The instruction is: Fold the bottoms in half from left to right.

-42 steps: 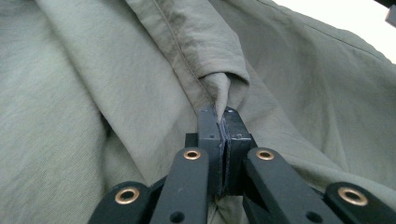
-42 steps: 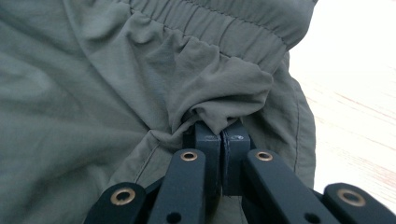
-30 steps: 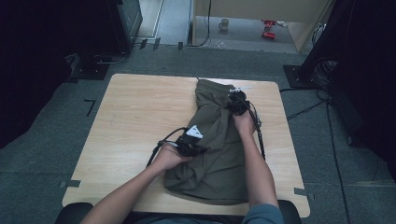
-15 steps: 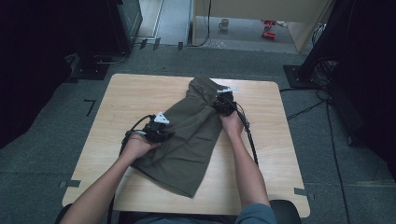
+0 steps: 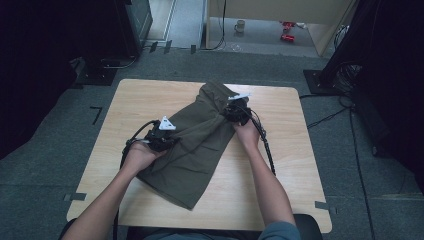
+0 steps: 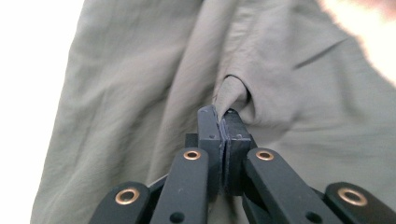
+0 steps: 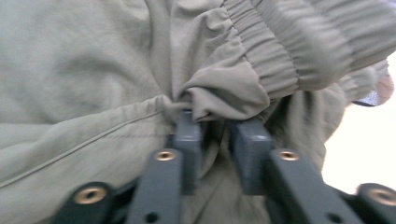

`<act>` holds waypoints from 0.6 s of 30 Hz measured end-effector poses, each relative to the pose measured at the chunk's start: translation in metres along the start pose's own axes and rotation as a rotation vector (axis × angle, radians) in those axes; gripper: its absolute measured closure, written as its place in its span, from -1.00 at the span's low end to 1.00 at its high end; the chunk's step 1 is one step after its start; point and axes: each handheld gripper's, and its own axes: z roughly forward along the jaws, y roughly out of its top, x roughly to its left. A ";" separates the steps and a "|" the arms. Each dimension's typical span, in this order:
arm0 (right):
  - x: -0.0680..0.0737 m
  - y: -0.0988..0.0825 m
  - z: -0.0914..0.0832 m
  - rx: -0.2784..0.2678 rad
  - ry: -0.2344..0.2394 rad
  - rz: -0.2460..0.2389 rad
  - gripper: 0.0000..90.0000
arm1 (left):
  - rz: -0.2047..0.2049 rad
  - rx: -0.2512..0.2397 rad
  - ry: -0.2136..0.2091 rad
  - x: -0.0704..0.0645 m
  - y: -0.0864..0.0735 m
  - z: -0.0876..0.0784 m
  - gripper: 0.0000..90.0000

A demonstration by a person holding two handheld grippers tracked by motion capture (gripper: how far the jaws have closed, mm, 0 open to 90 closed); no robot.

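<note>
An olive-green garment [image 5: 200, 137] with an elastic waistband [image 7: 280, 46] lies slantwise on the wooden table [image 5: 140, 100], waistband end at the far right. My left gripper [image 5: 171, 143] is at the cloth's left edge. In the left gripper view the left gripper [image 6: 223, 114] is shut on a pinched fold of the garment [image 6: 140, 70]. My right gripper [image 5: 227, 115] is at the waistband end. In the right gripper view its jaws have just been opening: the right gripper [image 7: 215, 123] shows a gap, with a bunch of the garment [image 7: 84, 70] still lying between the pads.
Both forearms come in from the table's near edge. Black cables [image 5: 265, 145] trail from the grippers across the table. Bare wood lies to the far left and along the right side [image 5: 295, 150]. Dark stands and cables ring the table on the floor.
The left gripper has dragged its part of the garment to the left, so the cloth now lies slantwise. The right gripper has shifted a little left at the waistband end.
</note>
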 end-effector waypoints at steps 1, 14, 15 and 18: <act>-0.001 0.000 -0.004 0.000 0.007 -0.001 0.44 | 0.007 -0.016 -0.004 -0.005 0.002 -0.006 0.99; -0.002 -0.018 -0.057 -0.093 0.097 0.003 0.14 | 0.029 -0.059 -0.165 -0.060 0.010 -0.028 0.98; -0.002 -0.020 -0.061 -0.097 0.099 0.010 0.12 | 0.031 -0.059 -0.173 -0.063 0.010 -0.027 0.98; -0.005 -0.026 -0.066 -0.133 0.098 0.024 0.12 | 0.029 -0.063 -0.207 -0.072 0.010 -0.023 0.97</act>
